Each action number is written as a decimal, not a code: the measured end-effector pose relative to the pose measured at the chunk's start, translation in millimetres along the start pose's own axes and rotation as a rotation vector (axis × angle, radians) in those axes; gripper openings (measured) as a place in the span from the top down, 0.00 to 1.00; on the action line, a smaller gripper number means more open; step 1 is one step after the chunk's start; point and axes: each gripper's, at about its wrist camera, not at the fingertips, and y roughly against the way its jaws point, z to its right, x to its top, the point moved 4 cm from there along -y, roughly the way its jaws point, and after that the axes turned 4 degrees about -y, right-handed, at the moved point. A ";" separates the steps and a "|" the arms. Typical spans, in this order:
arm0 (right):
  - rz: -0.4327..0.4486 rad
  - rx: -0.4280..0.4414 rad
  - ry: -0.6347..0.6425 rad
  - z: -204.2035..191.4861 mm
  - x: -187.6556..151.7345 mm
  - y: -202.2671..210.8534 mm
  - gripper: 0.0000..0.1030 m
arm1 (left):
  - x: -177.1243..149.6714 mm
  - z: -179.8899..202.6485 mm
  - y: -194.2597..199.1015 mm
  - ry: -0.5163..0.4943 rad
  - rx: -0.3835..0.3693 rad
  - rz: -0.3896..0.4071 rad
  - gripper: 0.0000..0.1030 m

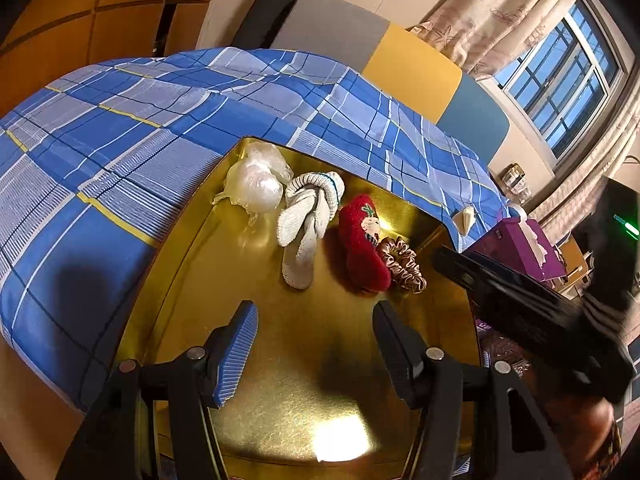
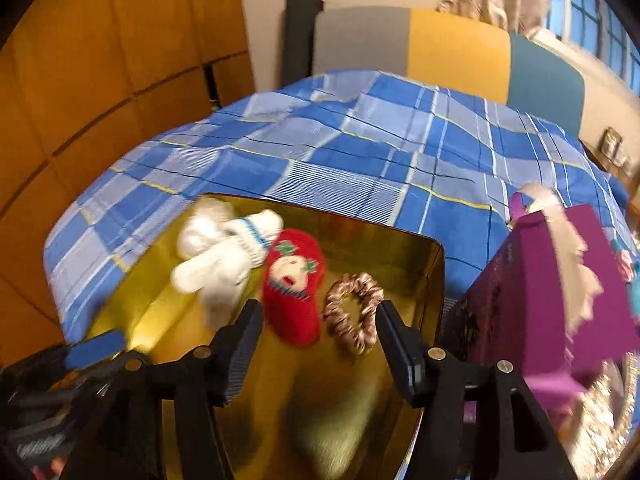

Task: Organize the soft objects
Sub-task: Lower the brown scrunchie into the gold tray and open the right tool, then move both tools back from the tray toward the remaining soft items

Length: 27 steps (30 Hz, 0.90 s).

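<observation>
A gold metal tray (image 1: 188, 220) (image 2: 400, 248) lies on the bed. It holds a crumpled clear plastic bag (image 1: 256, 184), white knitted socks (image 1: 308, 216) (image 2: 216, 256), a red sock with a doll face (image 1: 362, 248) (image 2: 292, 292) and a pink satin scrunchie (image 1: 404, 264) (image 2: 352, 312). My left gripper (image 1: 316, 332) hovers open over the tray's bare near floor, nothing between its fingers. My right gripper (image 2: 319, 312) is open above the tray; the red sock and scrunchie lie just past its fingertips, untouched by the pads. Its black body (image 1: 520, 304) shows blurred in the left wrist view.
The tray rests on a blue plaid sheet (image 1: 120, 140) (image 2: 340, 152). A purple box (image 1: 516, 240) (image 2: 560, 300) stands right of the tray. A grey, yellow and teal headboard (image 1: 412, 68) backs the bed, with wooden wardrobe doors (image 2: 100, 80) at left.
</observation>
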 end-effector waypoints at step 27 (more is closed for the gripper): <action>0.312 -0.176 -0.152 161.4 -86.8 186.7 0.33 | -36.5 110.7 -3.9 -0.200 -0.217 -0.062 0.41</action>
